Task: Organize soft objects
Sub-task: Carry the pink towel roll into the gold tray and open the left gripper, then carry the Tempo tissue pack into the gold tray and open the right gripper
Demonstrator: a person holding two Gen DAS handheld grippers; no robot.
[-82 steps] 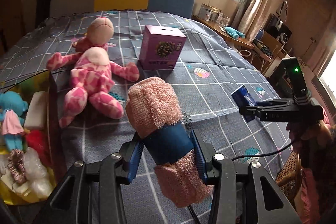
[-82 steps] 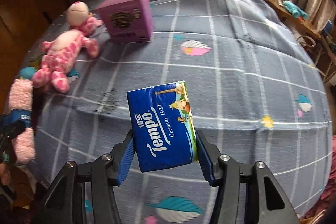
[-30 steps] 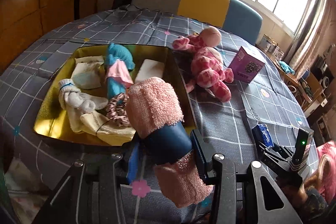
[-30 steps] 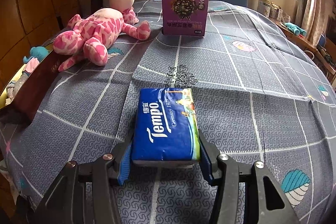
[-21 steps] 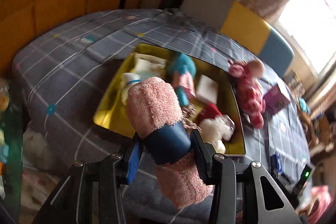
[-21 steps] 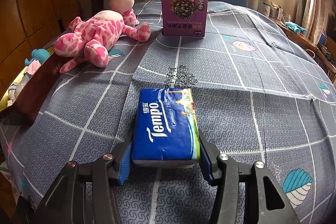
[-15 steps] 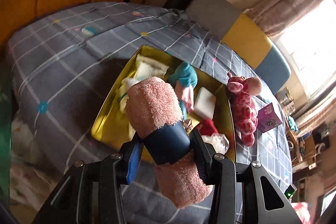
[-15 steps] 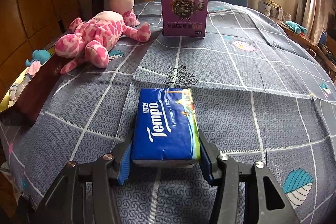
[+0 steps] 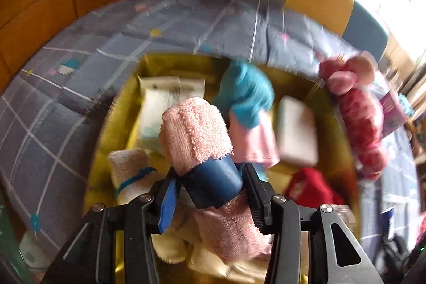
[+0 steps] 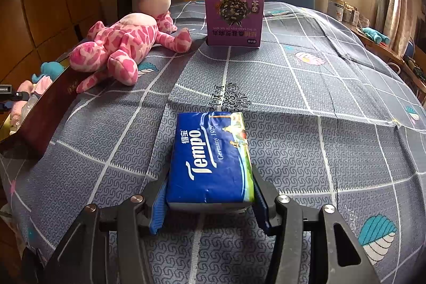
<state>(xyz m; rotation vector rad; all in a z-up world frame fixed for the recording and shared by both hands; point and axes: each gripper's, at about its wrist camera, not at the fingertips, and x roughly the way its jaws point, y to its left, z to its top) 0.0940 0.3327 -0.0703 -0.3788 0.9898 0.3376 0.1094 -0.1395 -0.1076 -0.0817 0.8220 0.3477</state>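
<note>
Over the gold tray (image 9: 117, 119) of soft toys | left hand-held gripper (image 9: 210, 190), just easing wider, pinching rolled pink towel (image 9: 197, 135) by its blue band | on the bed: right hand-held gripper (image 10: 210, 200) clamped on blue tissue pack (image 10: 210, 159); pink plush (image 10: 119, 44) beyond

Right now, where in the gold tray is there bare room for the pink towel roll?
Bare floor shows along the gold tray's far-left edge, beyond the white packet. The middle and right are crowded: teal plush, white block, red item.
</note>
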